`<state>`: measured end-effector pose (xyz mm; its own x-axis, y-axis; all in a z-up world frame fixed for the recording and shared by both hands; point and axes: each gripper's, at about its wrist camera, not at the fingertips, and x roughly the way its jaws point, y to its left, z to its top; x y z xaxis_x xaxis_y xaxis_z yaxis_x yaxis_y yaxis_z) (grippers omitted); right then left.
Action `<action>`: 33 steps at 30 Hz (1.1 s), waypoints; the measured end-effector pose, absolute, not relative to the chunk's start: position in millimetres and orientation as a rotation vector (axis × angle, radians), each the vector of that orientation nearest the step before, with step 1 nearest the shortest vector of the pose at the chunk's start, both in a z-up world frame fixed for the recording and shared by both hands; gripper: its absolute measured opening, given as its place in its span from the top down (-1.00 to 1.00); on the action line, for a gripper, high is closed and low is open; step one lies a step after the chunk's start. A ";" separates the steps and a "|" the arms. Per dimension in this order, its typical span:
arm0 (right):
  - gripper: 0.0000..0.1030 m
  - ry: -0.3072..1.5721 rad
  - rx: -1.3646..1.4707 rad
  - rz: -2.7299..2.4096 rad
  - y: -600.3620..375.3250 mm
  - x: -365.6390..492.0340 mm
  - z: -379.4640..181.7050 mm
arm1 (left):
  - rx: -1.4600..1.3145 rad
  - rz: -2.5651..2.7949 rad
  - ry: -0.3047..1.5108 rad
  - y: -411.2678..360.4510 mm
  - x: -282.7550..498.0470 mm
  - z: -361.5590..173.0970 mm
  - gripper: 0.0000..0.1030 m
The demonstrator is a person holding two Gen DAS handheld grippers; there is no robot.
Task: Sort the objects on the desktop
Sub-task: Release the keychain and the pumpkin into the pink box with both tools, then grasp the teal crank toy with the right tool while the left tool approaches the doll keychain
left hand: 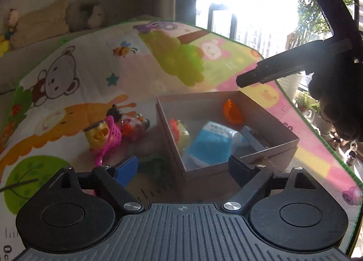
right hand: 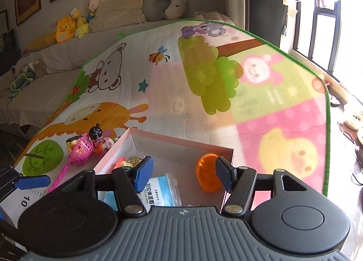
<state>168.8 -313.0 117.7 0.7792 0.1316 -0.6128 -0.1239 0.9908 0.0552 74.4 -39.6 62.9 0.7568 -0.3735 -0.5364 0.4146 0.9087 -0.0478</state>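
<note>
With both the left gripper (left hand: 181, 168) and the right gripper (right hand: 182, 174) hovering with jaws spread and pinching nothing over the box (left hand: 261, 111) near the tabletop's near edge, the pink basket (left hand: 112, 135) beside it is risking being knocked aside by a careless reach.
</note>
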 end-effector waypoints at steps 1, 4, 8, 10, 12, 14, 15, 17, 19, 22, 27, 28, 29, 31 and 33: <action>-0.22 0.669 0.019 0.154 -307.3 171.1 119.4 | 0.073 -0.392 0.574 -30.5 71.6 57.5 -0.80; -0.33 0.692 0.049 0.223 -283.1 183.3 122.9 | 0.077 -0.285 0.625 -7.5 69.6 37.8 -0.82; -0.45 0.738 0.058 0.300 -233.4 210.1 119.8 | 0.065 -0.214 0.662 16.5 64.7 20.0 -0.85; -0.45 0.778 0.057 0.327 -204.3 228.8 113.4 | 0.050 -0.191 0.654 25.9 62.1 16.9 -0.86; -0.23 0.817 0.054 0.334 -179.3 249.9 105.8 | 0.021 -0.184 0.648 33.0 62.2 15.0 -0.87; -0.13 0.833 0.036 0.326 -161.2 272.1 100.5 | -0.006 -0.193 0.643 37.0 64.1 14.0 -0.87; -0.13 0.838 0.034 0.308 -153.4 286.2 96.9 | -0.016 -0.200 0.642 38.0 64.6 13.4 -0.88; -0.13 0.859 0.044 0.280 -144.9 310.3 89.6 | -0.031 -0.217 0.633 39.4 64.6 13.8 -0.90; -0.13 0.906 0.058 0.262 -136.5 333.1 78.8 | -0.047 -0.226 0.626 41.8 63.7 13.4 -0.93; -0.11 0.961 0.030 0.218 -124.2 356.6 60.6 | -0.058 -0.220 0.624 45.1 63.2 13.4 -0.93; 0.56 1.054 0.024 0.215 -124.2 367.3 38.6 | -0.055 -0.189 0.602 49.6 60.6 16.4 -0.93; 0.56 1.067 0.057 0.223 -126.8 363.2 37.2 | -0.061 -0.192 0.601 50.3 60.9 17.7 -0.94; 0.56 1.080 0.090 0.243 -128.8 357.3 37.7 | -0.061 -0.196 0.600 50.2 61.0 18.4 -0.94; 0.56 1.116 0.119 0.312 -126.2 336.9 39.2 | -0.051 -0.208 0.600 48.3 60.4 18.6 -0.95; 0.55 1.155 0.123 0.390 -121.4 313.4 41.1 | -0.035 -0.220 0.598 45.2 58.7 18.4 -0.95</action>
<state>313.4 -121.4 41.1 0.3455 0.3617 -0.8659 -0.2369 0.9265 0.2925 58.7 45.2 18.4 0.8035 -0.2156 -0.5548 0.1956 0.9760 -0.0959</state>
